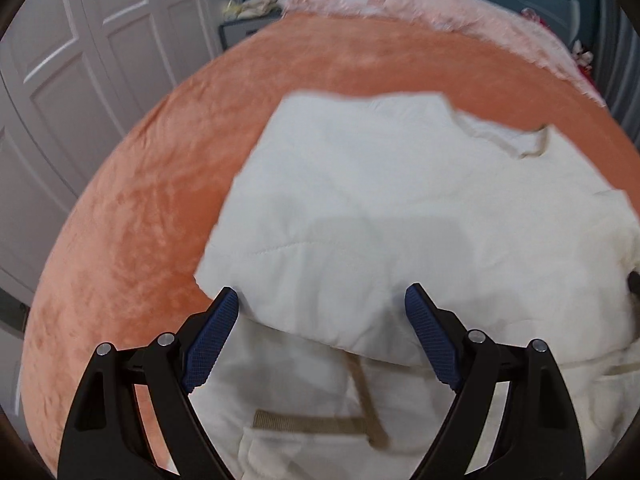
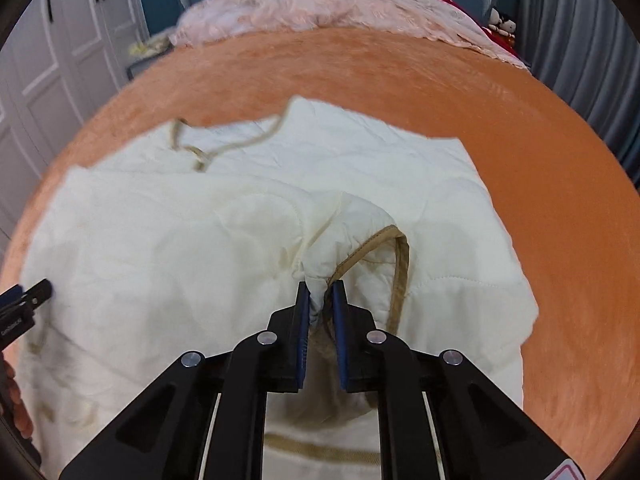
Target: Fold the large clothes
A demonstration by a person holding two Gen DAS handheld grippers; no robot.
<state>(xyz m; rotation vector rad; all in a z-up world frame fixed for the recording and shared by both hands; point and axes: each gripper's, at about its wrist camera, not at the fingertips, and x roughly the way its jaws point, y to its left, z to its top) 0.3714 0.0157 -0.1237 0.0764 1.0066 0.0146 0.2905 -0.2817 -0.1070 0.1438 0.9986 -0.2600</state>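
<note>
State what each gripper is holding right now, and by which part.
The right gripper is shut on the cream quilted garment, pinching a bunched fold beside its tan-trimmed edge. The left gripper is open above the garment, holding nothing.

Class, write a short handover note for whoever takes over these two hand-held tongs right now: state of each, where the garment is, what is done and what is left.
Left tongs: open, hovering over the near left part of the cream quilted jacket with tan trim, gripping nothing.
Right tongs: shut on a bunched, trimmed fold of the jacket, near its right side.
The jacket lies spread on the orange plush bedspread; a pink fluffy blanket is heaped at the far end.
Done: one panel seems folded over the body.
Left: probably carry the pinched part across, then flatten and fold again.
</note>
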